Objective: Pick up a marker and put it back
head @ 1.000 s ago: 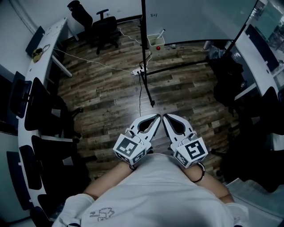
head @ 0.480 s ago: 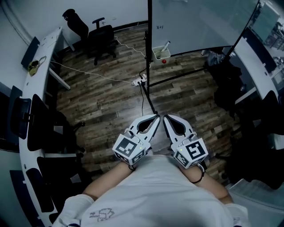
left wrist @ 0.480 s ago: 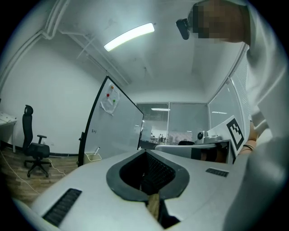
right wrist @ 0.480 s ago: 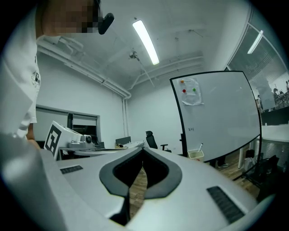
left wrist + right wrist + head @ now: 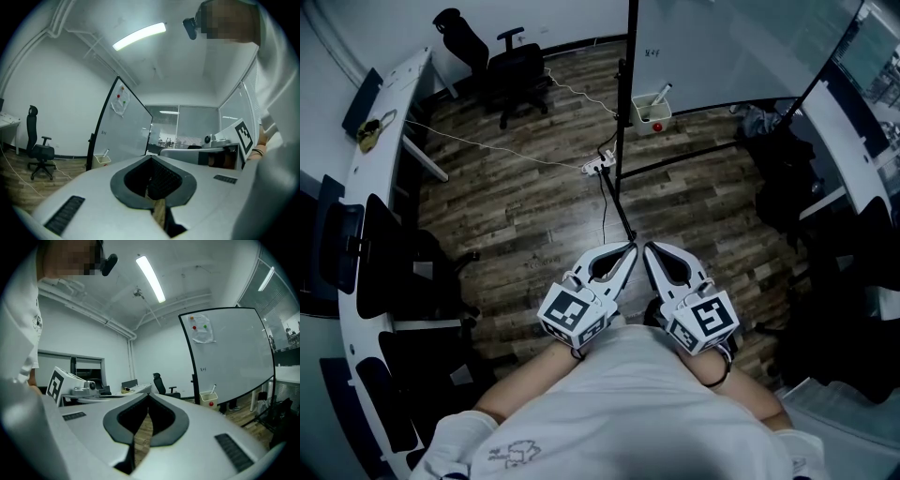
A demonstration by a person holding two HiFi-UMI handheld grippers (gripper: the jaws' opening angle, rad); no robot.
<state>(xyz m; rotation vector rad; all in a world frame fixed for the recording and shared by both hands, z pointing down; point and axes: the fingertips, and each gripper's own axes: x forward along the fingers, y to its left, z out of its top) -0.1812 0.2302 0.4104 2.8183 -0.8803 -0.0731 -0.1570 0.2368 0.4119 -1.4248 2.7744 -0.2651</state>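
A white marker (image 5: 661, 92) stands in a small white holder (image 5: 649, 112) fixed at the foot of the whiteboard (image 5: 722, 47), far ahead of me across the wooden floor. The holder (image 5: 207, 398) with its marker (image 5: 213, 388) also shows in the right gripper view, and the holder (image 5: 101, 160) appears small in the left gripper view. My left gripper (image 5: 631, 247) and right gripper (image 5: 649, 247) are held side by side close to my body, tips nearly touching. Both are shut with nothing between the jaws.
The whiteboard's black stand leg (image 5: 621, 211) runs over the floor toward me, with a power strip (image 5: 598, 165) and cables beside it. Black office chairs (image 5: 516, 66) stand at the back left. Curved white desks line the left (image 5: 389, 108) and right (image 5: 853, 122).
The head view has shifted, so the whiteboard and holder now sit further right and slightly lower. Both grippers stay shut in the same pose.
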